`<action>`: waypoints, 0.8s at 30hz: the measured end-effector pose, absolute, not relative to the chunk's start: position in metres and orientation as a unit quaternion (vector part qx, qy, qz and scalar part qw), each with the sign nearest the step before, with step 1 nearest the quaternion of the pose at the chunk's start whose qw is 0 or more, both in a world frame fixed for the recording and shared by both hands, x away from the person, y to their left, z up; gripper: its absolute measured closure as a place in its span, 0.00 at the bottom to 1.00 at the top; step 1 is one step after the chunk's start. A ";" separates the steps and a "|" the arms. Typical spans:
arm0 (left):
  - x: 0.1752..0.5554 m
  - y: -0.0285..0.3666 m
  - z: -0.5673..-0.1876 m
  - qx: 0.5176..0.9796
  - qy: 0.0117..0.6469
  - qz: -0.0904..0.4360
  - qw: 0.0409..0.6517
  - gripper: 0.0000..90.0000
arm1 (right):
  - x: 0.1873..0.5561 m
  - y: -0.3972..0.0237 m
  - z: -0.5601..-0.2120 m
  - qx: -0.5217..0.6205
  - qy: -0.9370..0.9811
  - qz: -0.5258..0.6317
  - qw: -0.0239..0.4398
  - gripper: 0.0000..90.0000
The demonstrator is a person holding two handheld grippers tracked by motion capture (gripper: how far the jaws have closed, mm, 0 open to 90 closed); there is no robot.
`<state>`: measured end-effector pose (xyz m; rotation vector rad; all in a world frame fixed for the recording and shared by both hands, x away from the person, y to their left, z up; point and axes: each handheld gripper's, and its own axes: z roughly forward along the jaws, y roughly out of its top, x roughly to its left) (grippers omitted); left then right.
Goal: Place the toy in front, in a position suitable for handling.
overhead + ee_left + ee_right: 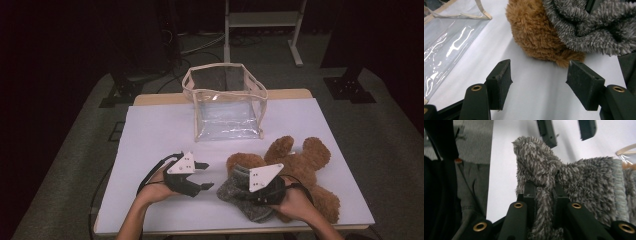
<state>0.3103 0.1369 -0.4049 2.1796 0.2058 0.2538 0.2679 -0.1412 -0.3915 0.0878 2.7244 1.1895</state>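
Note:
A brown teddy bear (300, 165) lies at the front right of the white sheet (160, 130). A grey fuzzy cloth (232, 192) drapes over its head end. My right gripper (240, 186) is shut on a fold of that cloth; in the right gripper view the fold (539, 162) stands up pinched between the jaws of the right gripper (544, 190). My left gripper (206, 175) rests to the left of the bear, open, with nothing between its pads. In the left gripper view the left gripper (540, 72) points at the bear (536, 30) and the grey cloth (594, 27), a short way off.
A clear plastic bag with beige trim (225, 67) stands open at the back middle of the sheet, its side near my left gripper (446, 45). Dark floor, cables and a metal stand's legs (297, 45) lie beyond the table. The left half of the sheet is bare.

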 end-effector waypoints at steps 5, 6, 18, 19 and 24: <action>0.310 0.136 -0.406 0.883 0.080 0.100 0.451 0.39 | 0.275 -0.156 -0.370 0.052 0.891 0.439 0.102 0.86; 0.311 0.136 -0.406 0.883 0.081 0.100 0.451 0.39 | 0.278 -0.161 -0.364 0.059 0.885 0.448 0.109 0.86; 0.312 0.125 -0.406 0.884 0.069 0.092 0.454 0.39 | 0.318 -0.183 -0.353 0.113 0.879 0.457 0.081 0.86; 0.312 0.123 -0.406 0.884 0.068 0.091 0.454 0.39 | 0.316 -0.180 -0.355 0.109 0.880 0.457 0.073 0.85; 0.311 0.111 -0.407 0.886 0.052 0.082 0.453 0.39 | 0.310 -0.171 -0.357 0.085 0.880 0.465 0.042 0.85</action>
